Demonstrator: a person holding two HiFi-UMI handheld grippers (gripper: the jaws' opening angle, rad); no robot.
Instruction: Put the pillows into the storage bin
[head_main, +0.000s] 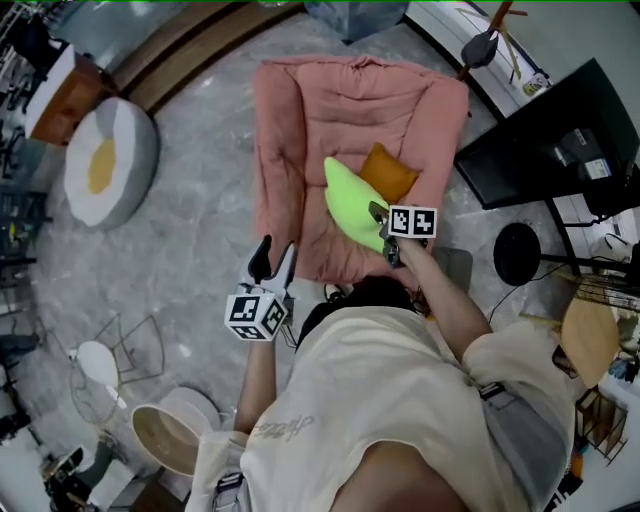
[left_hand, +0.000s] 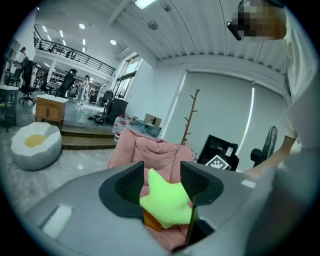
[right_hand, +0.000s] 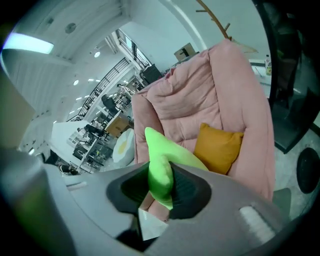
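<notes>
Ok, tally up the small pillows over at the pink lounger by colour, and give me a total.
green pillow: 1, gripped by the right gripper
orange pillow: 1, lying on the pink lounger
Total: 2

Soft furnishings and a fan, counted
One green star pillow (head_main: 350, 205), one orange pillow (head_main: 388, 172), one pink lounger (head_main: 300, 120), one egg-shaped beanbag (head_main: 110, 160), one black fan (left_hand: 270, 140).
</notes>
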